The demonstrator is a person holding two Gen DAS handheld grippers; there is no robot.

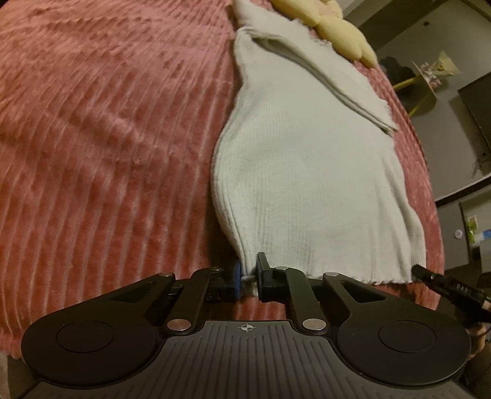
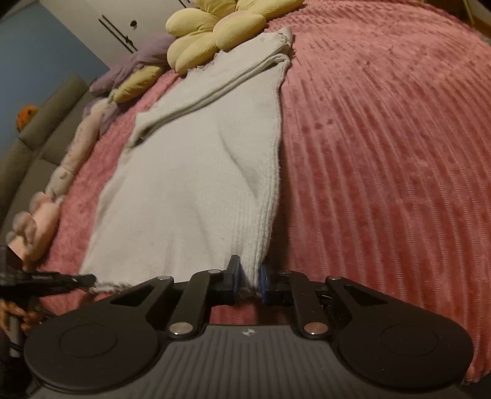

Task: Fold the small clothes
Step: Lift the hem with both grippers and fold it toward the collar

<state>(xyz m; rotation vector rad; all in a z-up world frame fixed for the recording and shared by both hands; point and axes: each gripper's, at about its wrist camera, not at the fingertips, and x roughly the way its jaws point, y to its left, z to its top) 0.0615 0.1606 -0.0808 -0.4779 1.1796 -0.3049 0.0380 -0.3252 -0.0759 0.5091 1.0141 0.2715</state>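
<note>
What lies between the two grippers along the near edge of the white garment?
Only the white garment's own hem. The left gripper pinches one near corner, the right gripper the other. Both wrist views show nothing else on it.

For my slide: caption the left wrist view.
Left gripper pinching the white ribbed knit garment hem on a pink plush bedspread.

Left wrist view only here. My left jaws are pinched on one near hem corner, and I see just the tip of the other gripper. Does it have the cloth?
Observer: Yes. The right gripper is shut on the white sweater's other near hem corner.
Operator: Anything else on the bed that I can't see?
Observer: A pink plush toy lies along the blanket's edge, apart from the sweater.
Operator: And further back?
Observer: A purple cloth lies bunched beside the yellow cushion.
</note>
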